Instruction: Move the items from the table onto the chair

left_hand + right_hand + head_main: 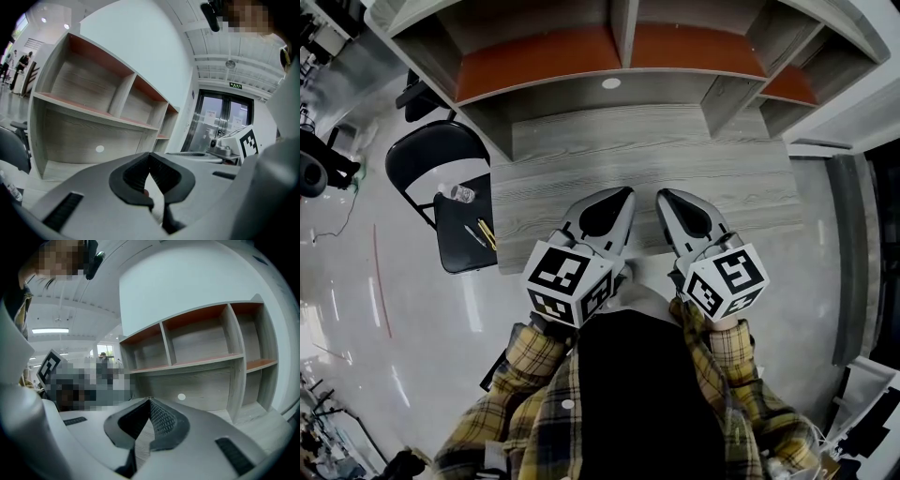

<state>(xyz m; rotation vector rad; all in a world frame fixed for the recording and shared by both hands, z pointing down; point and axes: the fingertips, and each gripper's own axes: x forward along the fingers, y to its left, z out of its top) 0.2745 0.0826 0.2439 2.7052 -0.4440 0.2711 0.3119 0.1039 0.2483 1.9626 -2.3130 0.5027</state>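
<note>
Bottle [462, 194]: small and clear, lying on its side at the far end of the seat of the black folding chair [457, 251], off to my left.
Yellow stick [487, 234]: a pen or a pencil, I cannot tell which. It lies on the same seat, on the side nearer the counter [694, 159], with its long axis roughly along the counter's left edge. A thinner pale one lies just beside it.
Top of the counter: in the head view I see only bare grey wood, with no loose things on it. The chair stands just beside its left edge.
Left tool [622, 194]: jaws together with nothing between them, held over the near part of the counter and pointing toward the shelf unit [609, 52].
Right tool [666, 195]: jaws together and empty, just beside the left one and pointing the same way.
Nearer arm: my left, since the chair is on that side; both tools are well apart from the seat.
In the way: only the counter's near left corner stands between my left tool and the seat. The shelf compartments ahead show nothing inside.
Judgement: the move onto the chair looks done, and I see nothing that calls for a reach.
</note>
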